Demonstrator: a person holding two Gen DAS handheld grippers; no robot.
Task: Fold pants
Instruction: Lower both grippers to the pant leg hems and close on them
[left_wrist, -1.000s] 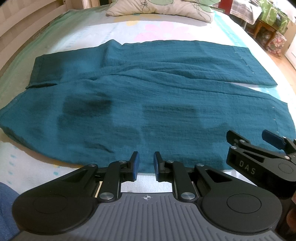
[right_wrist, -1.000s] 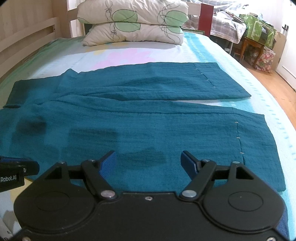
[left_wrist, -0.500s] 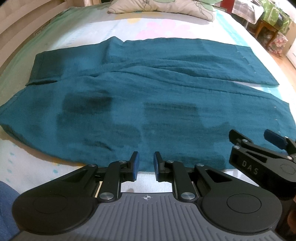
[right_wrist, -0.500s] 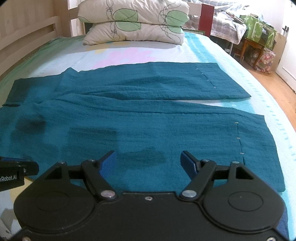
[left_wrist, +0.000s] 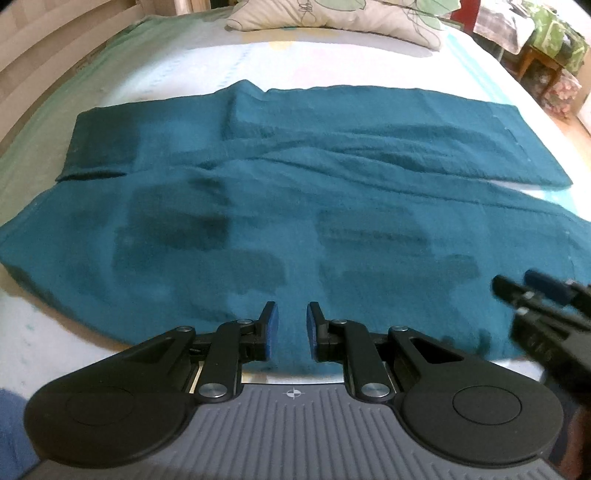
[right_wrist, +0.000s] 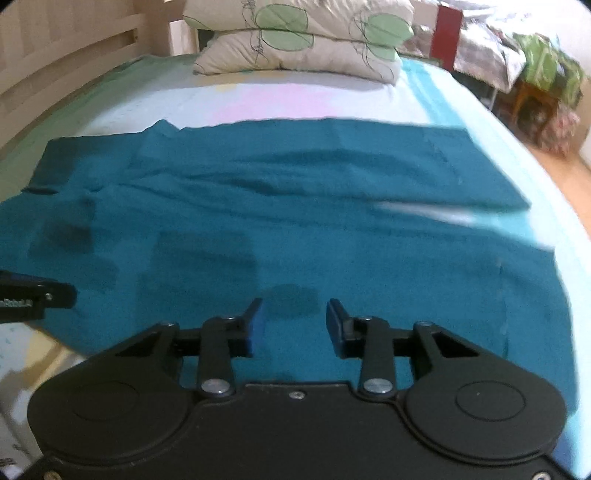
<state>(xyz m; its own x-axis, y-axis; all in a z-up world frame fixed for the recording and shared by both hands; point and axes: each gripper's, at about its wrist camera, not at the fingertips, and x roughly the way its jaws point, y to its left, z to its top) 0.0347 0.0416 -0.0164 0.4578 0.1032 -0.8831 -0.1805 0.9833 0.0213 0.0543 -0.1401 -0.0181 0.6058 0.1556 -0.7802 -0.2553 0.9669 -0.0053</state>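
On the bed (right_wrist: 461, 110), a pair of teal pants (left_wrist: 295, 206) is laid out flat, waistband to the left and both legs stretched toward the right, the far leg angled slightly away so that a sliver of sheet shows between the hems. The spread suggests that the garment has been prepared for a lengthwise fold, one leg to be carried over the other. The left gripper (left_wrist: 290, 330) is held low over the near edge of the nearer leg, toward the seat, its jaws parted by a narrow gap with nothing between them. The right gripper (right_wrist: 294, 326) is held above the same edge farther toward the hem, its jaws spread wider and likewise empty; it appears blurred at the right of the left wrist view. Both tools seem placed so that the near edge can be pinched at two well-separated points, which would keep the cloth taut and level when lifted. No fold is judged to have been made yet. Two pillows (right_wrist: 295, 40) are stacked at the head of the bed, well apart from the pants.
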